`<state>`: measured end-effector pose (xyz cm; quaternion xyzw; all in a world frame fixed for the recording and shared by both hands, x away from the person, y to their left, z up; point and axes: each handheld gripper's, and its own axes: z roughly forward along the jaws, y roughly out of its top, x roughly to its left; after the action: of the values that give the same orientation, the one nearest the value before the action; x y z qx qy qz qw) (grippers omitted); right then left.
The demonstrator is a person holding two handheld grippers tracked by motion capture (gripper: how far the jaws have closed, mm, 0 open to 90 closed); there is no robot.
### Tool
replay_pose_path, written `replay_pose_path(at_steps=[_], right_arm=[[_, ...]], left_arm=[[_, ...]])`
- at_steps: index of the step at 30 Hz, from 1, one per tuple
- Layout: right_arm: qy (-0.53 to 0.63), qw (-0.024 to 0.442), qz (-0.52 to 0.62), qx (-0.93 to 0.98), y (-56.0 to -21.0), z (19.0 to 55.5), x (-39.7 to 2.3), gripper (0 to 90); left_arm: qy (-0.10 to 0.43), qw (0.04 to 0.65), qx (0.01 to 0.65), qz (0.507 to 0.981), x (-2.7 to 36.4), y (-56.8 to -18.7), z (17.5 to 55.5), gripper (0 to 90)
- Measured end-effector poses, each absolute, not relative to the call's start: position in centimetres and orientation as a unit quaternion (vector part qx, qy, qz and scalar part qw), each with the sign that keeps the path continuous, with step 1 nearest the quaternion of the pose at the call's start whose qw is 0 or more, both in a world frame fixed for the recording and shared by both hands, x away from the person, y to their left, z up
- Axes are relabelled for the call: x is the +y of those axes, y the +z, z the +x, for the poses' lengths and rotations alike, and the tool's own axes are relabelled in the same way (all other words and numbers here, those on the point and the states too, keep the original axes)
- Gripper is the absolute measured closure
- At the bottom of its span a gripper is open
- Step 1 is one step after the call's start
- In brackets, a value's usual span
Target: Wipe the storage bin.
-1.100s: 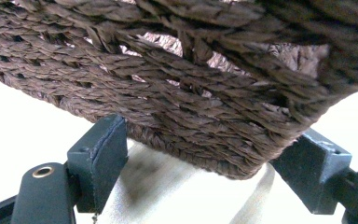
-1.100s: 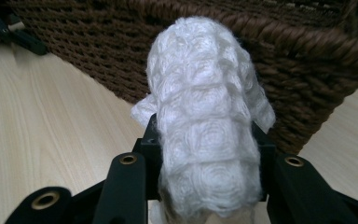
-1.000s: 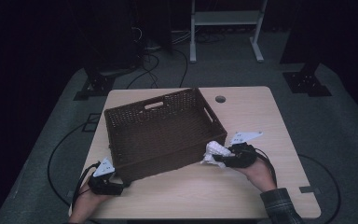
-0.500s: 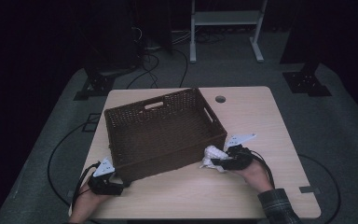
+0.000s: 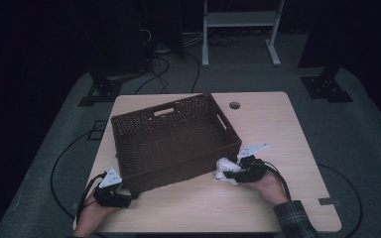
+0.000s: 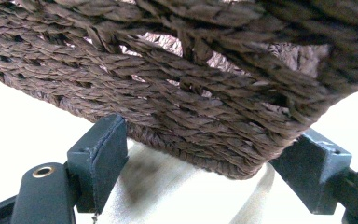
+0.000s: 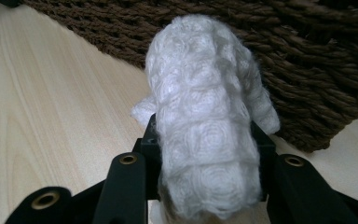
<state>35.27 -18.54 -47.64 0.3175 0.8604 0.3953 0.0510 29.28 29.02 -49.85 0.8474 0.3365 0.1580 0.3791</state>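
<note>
The table point(image 5: 278, 129) is found to carry one large woven basket point(image 5: 178, 141), set askew, its far wall near the table's far edge and its near left corner close to the near left corner of the table. No contents can be made out in the basket in the high view. The left gripper point(image 5: 113, 191) is positioned at that near left corner of the basket; in the left gripper view its jaws are seen spread wide either side of the basket corner point(image 6: 242, 154), and whether the pads actually press on the weave cannot be told. The right gripper point(image 5: 233, 173) is held just off the basket's near right corner, low over the table, its jaws clenched on a wad of white cloth point(image 7: 209, 140) that bulges above and over them. The following risks are judged. If the basket is not truly braced, it may be slid or turned when the cloth is lifted over its wall. The loose fibres may be snagged on the rough weave of the rim point(image 7: 307, 88), so that the cloth is dragged from the jaws. As the wad is held only at its lower part, it may be shed short of the basket, onto the table.
</note>
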Motion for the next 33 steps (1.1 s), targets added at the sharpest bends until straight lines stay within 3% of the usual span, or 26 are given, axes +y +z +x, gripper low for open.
replay_pose_path(at_steps=[33], right_arm=[[0.461, 0.098, 0.292, 0.832, -42.4, 33.6, -18.8, 60.9]], left_arm=[[0.159, 0.379, 0.337, 0.847, 29.0, -49.9, 29.3, 20.5]])
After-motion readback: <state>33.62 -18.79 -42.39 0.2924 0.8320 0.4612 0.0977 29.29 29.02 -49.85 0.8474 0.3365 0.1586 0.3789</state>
